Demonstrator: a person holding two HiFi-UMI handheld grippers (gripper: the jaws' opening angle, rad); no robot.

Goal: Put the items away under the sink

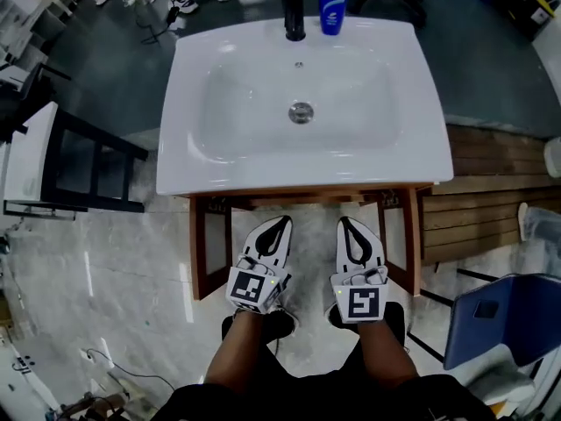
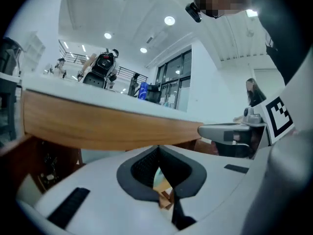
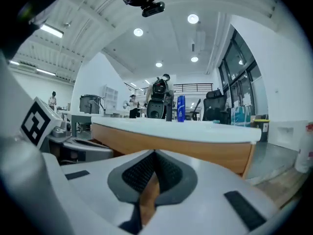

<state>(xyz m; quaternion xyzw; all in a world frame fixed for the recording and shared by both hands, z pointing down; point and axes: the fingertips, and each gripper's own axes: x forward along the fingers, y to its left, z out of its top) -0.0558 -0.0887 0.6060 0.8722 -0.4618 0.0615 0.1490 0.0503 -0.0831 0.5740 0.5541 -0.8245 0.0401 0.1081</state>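
Round ceiling lamps (image 3: 192, 18) light everything brightly and evenly, leaving a soft sheen on the white sink (image 1: 394, 103) and glare streaks on the glossy floor (image 1: 88, 274), while both gripper views bulge and darken at their corners.

bottle (image 1: 333, 3) stands on the sink (image 1: 425, 103) rim, just right of the tap (image 1: 294, 11).

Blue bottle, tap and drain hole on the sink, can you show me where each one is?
blue bottle (image 1: 333, 5), head view, on the middle of its body.
tap (image 1: 294, 16), head view, on its black upright stem.
drain hole (image 1: 301, 111), head view, on the round metal plug in the basin.
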